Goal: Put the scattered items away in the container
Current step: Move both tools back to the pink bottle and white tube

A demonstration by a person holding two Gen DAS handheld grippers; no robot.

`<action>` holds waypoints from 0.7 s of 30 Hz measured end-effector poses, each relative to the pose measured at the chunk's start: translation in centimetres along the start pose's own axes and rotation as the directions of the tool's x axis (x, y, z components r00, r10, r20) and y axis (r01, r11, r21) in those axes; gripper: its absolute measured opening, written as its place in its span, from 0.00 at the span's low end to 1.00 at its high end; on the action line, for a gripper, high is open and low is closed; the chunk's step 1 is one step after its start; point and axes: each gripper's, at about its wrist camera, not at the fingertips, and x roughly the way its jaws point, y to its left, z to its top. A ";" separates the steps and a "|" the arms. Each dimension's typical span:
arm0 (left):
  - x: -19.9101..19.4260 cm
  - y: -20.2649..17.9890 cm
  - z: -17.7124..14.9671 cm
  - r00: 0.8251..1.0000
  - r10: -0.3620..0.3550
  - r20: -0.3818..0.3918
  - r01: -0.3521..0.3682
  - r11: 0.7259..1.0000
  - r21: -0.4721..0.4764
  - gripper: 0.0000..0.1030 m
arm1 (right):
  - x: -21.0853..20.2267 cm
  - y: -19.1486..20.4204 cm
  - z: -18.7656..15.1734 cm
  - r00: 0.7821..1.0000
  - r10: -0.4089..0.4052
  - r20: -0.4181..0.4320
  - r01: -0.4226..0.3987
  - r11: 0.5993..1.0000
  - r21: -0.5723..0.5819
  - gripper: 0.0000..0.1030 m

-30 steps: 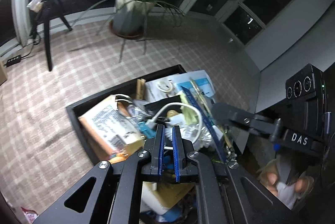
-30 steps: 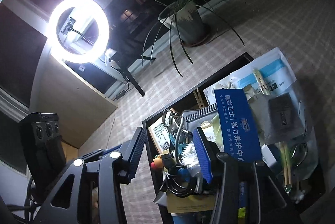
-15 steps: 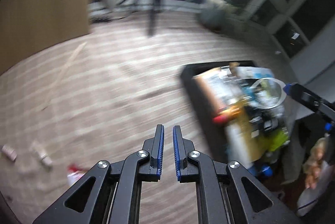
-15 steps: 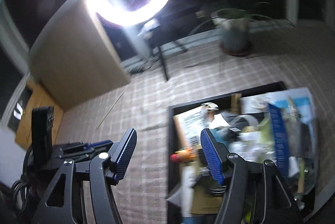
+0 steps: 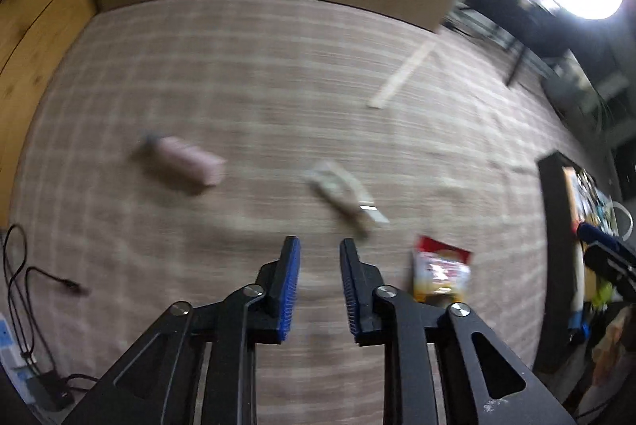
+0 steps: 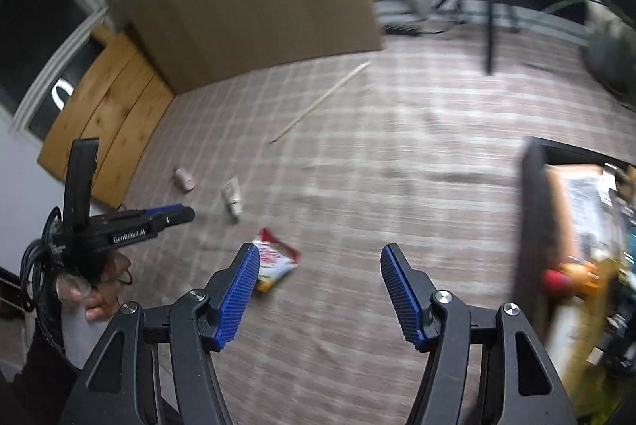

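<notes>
I swung left gripper (image 5: 318, 258) off full box (image 5: 550, 226) toward snack bag (image 5: 441, 272); fingers now part open, empty. Right gripper (image 6: 318, 266) wide open, empty.

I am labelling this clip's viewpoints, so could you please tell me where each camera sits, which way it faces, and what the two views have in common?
Left wrist: sits on the left gripper, looks down along its parted blue fingers at the checked rug; the right gripper's tip shows at the right edge.
Right wrist: sits on the right gripper, faces the rug with fingers wide apart; the left gripper and the hand holding it show at the left.
Shared: snack packet, pink bottle, white tube, wooden stick, black container.
</notes>
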 end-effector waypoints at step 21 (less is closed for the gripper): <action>4.1 9.2 6.2 0.997 0.056 -0.049 -0.065 0.973 -0.221 0.41 | 15.0 10.1 5.0 0.985 -0.021 -0.170 -0.005 0.989 -0.151 0.58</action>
